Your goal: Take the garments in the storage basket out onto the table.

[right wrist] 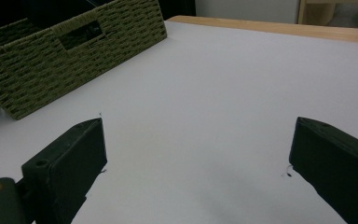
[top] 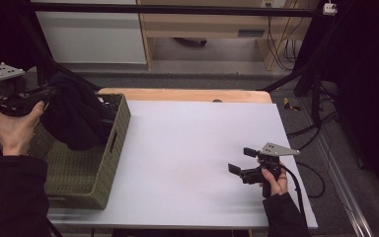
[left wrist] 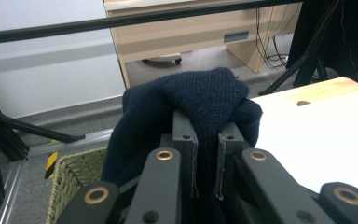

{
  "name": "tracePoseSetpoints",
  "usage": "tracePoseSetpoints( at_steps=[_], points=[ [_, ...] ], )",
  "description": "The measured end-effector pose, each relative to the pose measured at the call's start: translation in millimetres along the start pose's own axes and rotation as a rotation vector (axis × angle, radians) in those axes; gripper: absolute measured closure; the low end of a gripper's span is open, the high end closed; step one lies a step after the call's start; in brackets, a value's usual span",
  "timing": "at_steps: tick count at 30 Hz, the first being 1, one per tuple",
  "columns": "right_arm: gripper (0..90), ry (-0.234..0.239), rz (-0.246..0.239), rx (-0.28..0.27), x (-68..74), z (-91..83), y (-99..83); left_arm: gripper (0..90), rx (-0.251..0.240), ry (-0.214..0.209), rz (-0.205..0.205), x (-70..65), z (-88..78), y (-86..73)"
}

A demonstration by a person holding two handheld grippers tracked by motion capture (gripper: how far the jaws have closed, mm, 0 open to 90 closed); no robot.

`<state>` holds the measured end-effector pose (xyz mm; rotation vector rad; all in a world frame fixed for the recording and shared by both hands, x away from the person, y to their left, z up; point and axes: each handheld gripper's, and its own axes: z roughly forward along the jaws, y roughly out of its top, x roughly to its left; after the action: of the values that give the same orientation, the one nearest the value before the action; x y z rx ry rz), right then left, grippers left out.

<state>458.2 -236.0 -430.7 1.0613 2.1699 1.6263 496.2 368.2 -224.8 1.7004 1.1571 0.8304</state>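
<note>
A dark navy knitted garment [top: 76, 118] hangs above the green woven basket [top: 86, 182] at the table's left end. My left gripper [top: 52, 91] is shut on its upper part and holds it up over the basket. In the left gripper view the knit [left wrist: 200, 98] bunches over and between the two jaws, pinched by my left gripper [left wrist: 207, 144]. My right gripper [top: 241, 160] rests low over the white tabletop at the right, open. Its jaws stand wide apart with nothing between them, my right gripper [right wrist: 196, 154] over bare table.
The basket [right wrist: 70, 60] stands on the left end of the white table [top: 187, 148], which has a wooden strip along its far edge. Black frame bars, cables and a wooden cabinet lie beyond the table.
</note>
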Motion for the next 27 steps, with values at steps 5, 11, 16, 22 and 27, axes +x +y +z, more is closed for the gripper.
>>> tracePoseSetpoints(
  at_steps=[5,11,16,22,27],
  points=[
    [3.9,0.001,0.003,0.000,0.2,0.4,-0.1,81.8,-0.017,0.012,0.006,4.0,-7.7,5.6],
    [3.9,0.001,0.001,0.000,0.0,0.2,0.0,81.9,-0.029,0.010,-0.007,5.1,-14.3,9.7],
    [3.9,0.001,0.001,0.000,0.0,-0.1,0.1,81.9,-0.041,0.018,-0.002,5.6,-20.9,15.5],
    [3.9,0.001,0.002,-0.003,-0.1,-0.6,0.4,81.9,-0.059,0.026,0.002,7.8,-25.4,19.4],
    [3.9,0.002,0.001,-0.001,0.1,-0.5,0.3,81.9,-0.075,0.035,0.000,6.8,-32.9,26.8]
  ],
)
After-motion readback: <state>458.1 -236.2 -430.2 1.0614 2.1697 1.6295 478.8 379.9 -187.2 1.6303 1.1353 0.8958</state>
